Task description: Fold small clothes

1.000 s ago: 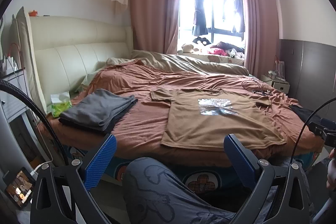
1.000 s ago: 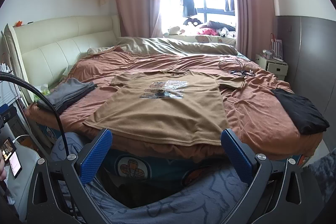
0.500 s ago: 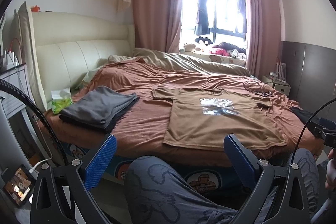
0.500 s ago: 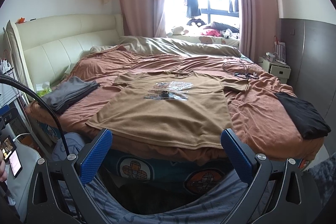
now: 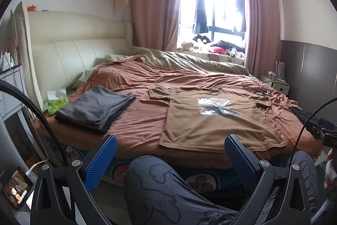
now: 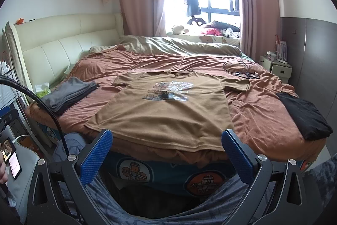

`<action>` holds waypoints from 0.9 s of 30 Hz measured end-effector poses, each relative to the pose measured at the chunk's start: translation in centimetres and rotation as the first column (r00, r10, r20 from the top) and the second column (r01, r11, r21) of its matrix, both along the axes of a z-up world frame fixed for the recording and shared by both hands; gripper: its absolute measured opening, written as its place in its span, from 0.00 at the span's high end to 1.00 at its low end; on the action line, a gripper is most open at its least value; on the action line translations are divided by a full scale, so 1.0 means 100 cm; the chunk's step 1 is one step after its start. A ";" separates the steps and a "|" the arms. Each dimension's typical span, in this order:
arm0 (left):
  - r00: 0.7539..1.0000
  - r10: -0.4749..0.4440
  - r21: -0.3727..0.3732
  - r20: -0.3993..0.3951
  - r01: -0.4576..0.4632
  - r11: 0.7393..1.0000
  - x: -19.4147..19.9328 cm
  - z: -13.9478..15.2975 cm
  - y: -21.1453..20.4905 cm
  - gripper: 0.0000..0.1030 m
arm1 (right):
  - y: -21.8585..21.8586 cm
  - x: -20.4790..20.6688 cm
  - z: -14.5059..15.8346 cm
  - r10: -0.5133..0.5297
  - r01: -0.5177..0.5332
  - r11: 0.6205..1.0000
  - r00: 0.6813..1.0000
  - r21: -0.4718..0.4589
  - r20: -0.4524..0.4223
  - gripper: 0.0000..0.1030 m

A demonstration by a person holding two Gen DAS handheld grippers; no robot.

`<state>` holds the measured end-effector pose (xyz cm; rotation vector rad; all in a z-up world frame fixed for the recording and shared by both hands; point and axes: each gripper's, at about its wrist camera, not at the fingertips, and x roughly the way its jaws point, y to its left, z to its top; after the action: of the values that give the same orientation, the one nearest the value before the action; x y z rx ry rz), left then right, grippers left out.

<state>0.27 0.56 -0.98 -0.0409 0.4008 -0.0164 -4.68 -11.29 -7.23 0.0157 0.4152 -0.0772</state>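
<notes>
Brown T-shirt (image 6: 168, 113) spread flat, print up, on bed (image 6: 252, 102) near front edge; chest lettering too blurred to read. Left gripper (image 5: 169, 158) and right gripper (image 6: 165, 152) short of bed, fingers spread wide, holding nothing. Folded grey clothes (image 5: 94, 108) left of shirt.

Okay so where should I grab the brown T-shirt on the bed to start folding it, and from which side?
Probably take the brown T-shirt by its two hem corners, coming in from the near bed edge. It lies flat and face up, hem toward you along that edge, collar far away. Both the left gripper and right gripper are open and empty.
</notes>
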 end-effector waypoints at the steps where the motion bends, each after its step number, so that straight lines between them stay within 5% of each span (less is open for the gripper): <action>1: 1.000 -0.001 0.001 -0.001 0.001 1.000 0.002 0.000 -0.001 0.00 | 0.000 0.002 0.000 0.001 -0.001 1.000 1.000 0.000 -0.001 0.00; 14: 0.999 -0.015 -0.013 -0.046 0.015 1.000 0.068 -0.007 0.001 0.00 | -0.013 0.074 -0.001 0.018 -0.017 1.000 0.998 0.015 -0.058 0.00; 27: 0.991 0.016 -0.037 -0.133 -0.021 0.999 0.193 -0.023 0.018 0.00 | -0.032 0.198 -0.002 0.069 -0.059 0.996 0.986 0.064 -0.152 0.00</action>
<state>19.55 2.38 -3.24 -0.0842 0.5332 -0.0034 15.12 -14.45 -7.41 0.0551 0.5725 -0.0027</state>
